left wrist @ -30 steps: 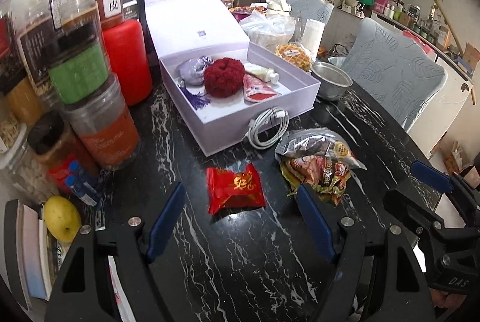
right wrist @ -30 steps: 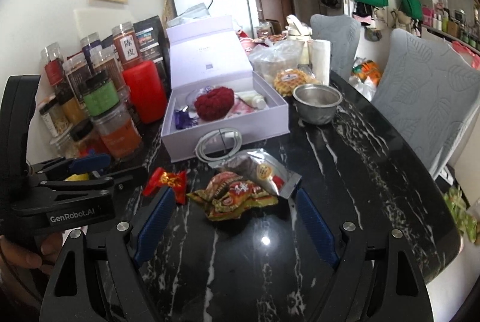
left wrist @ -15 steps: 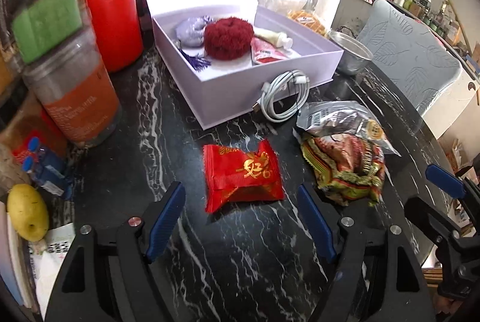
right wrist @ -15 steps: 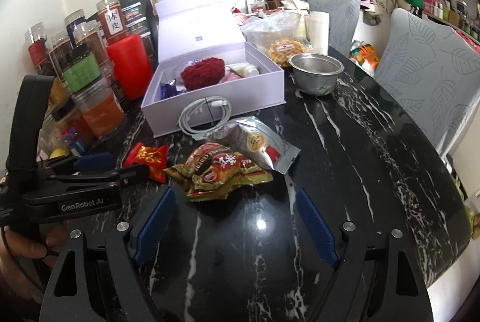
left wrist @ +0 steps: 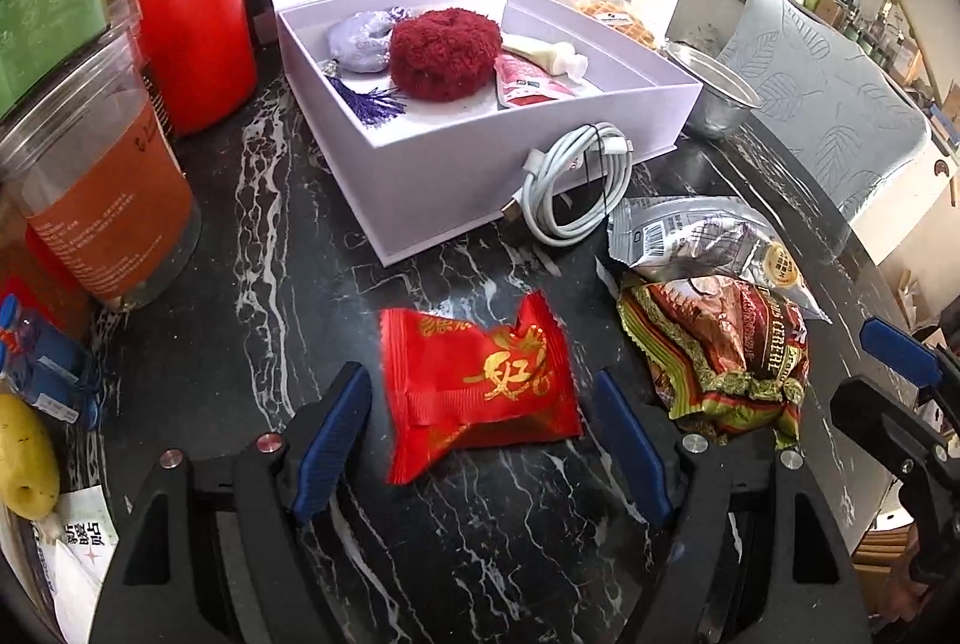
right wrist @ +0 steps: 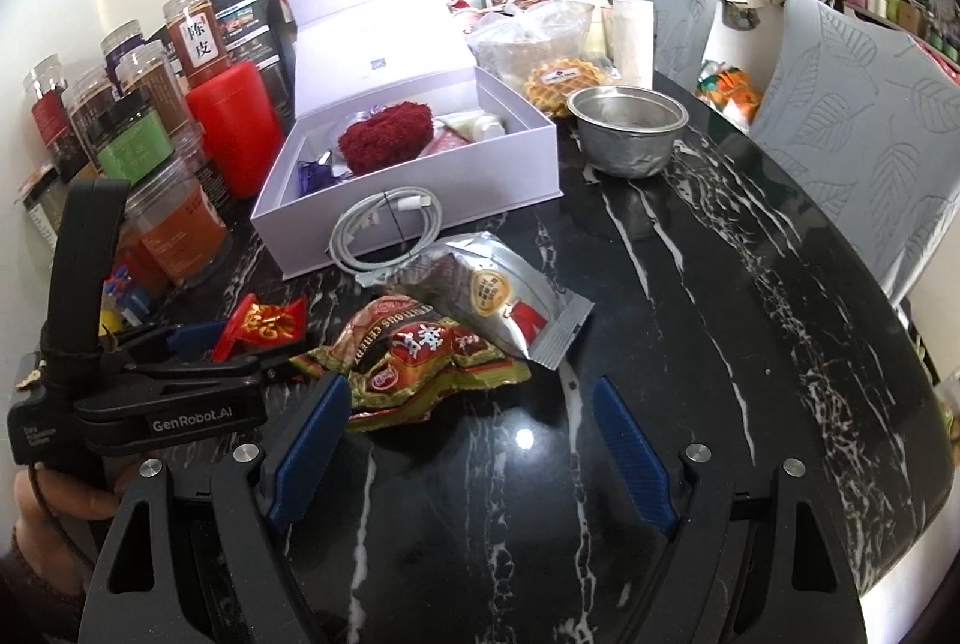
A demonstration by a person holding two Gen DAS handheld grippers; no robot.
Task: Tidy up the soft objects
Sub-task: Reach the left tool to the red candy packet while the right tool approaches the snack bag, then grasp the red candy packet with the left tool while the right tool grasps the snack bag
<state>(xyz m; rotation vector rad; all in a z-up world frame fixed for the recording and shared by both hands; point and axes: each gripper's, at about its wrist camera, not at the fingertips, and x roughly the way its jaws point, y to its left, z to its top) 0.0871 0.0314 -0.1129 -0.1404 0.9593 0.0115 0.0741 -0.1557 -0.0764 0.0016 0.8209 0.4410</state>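
A red candy packet [left wrist: 480, 383] with gold writing lies flat on the black marble table, between the open jaws of my left gripper [left wrist: 483, 401]; it also shows in the right wrist view [right wrist: 264, 323]. A crumpled red-green cereal packet [left wrist: 717, 353] [right wrist: 420, 356] and a silver snack pouch [left wrist: 702, 236] [right wrist: 498, 293] lie to its right. My right gripper [right wrist: 465, 422] is open and empty, just short of the cereal packet. The open lilac box [left wrist: 420, 176] [right wrist: 420, 191] holds a red fluffy ball [left wrist: 444, 53], a lilac pouch [left wrist: 360, 41], a tube and a sachet.
A coiled white cable [left wrist: 573, 182] leans on the box front. Jars [left wrist: 102, 200] and a red canister [left wrist: 192, 20] stand left. A metal bowl [right wrist: 627, 128] sits behind right. A lemon [left wrist: 24, 455] lies at far left. Chairs [right wrist: 870, 134] stand at the right edge.
My left gripper moved forward and down, so the red candy packet now lies between its open fingers. My right gripper edged closer to the cereal packet.
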